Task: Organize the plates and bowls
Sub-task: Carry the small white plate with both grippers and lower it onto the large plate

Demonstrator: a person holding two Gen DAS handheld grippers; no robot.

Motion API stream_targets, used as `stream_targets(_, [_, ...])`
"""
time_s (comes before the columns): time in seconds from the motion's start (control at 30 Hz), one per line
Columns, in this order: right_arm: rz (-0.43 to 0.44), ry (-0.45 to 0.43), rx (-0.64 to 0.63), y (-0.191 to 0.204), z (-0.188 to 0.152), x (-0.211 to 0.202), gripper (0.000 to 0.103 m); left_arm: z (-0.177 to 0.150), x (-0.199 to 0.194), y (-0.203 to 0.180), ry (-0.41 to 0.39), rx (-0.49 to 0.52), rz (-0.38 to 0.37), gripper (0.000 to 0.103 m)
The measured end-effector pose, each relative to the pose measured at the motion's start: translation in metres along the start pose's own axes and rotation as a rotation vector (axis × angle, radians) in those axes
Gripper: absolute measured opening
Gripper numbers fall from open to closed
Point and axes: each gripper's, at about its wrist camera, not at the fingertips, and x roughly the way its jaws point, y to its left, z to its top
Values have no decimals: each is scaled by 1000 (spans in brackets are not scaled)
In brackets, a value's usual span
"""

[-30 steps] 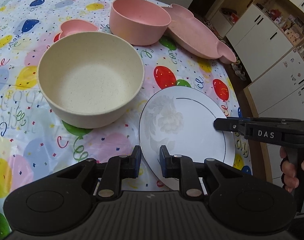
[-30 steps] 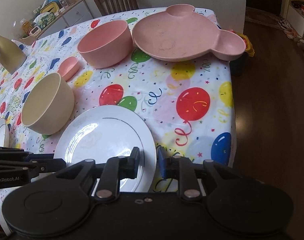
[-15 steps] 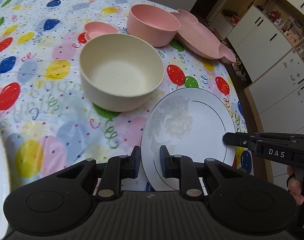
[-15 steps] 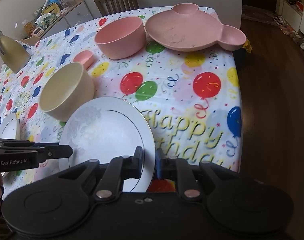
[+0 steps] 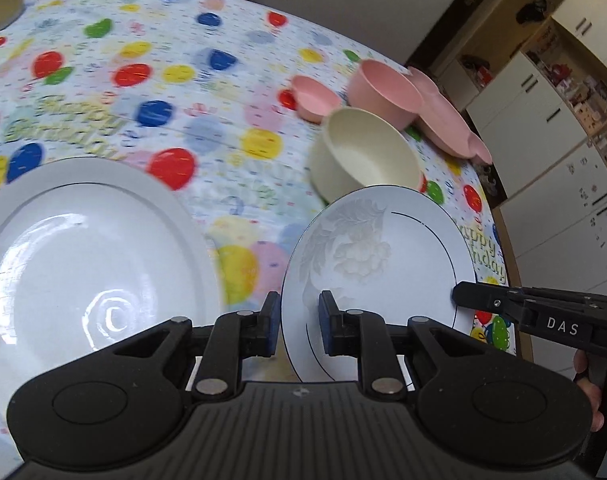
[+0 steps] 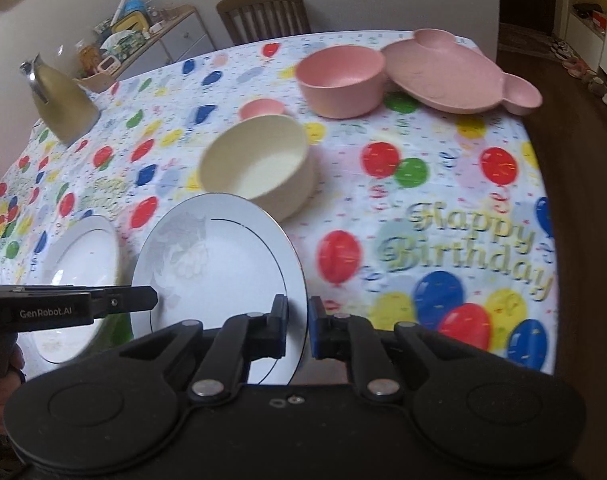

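Balloon-print tablecloth [image 6: 443,184] beside white cabinets [image 5: 551,128]

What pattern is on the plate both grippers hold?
White plate with a pale grey flower; clearest in the left wrist view.

Both grippers are black plastic with silver pivot screws. Left gripper [image 5: 296,322] has blue pads; right gripper [image 6: 297,330] reads "DAS".

The left gripper [image 5: 299,320] clamps its fingers [image 5: 327,316] on the near rim of a white floral china plate [image 5: 379,264] held above the balloon-print worktop [image 5: 143,92]. The right gripper [image 5: 459,294] pinches the plate's right edge. A larger white china plate [image 5: 83,256] lies left; a cream bowl [image 5: 363,160] and pink dishes [image 5: 387,92] sit beyond.
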Motion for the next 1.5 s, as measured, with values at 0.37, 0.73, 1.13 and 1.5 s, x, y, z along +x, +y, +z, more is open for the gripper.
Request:
stream_targets(0.37, [85, 20, -77, 100, 13, 33, 9, 2, -54, 90, -75, -97, 99, 19])
stream_targets(0.73, [113, 76, -146, 166, 18, 80, 10, -6, -65, 147, -67, -161, 170, 19])
stream_targets(1.13, [96, 126, -144, 179, 12, 106, 11, -10, -50, 164, -34, -170, 176, 19])
stream_targets(1.5, [82, 145, -125, 178, 9, 116, 12, -9, -44, 169, -26, -174, 165, 19])
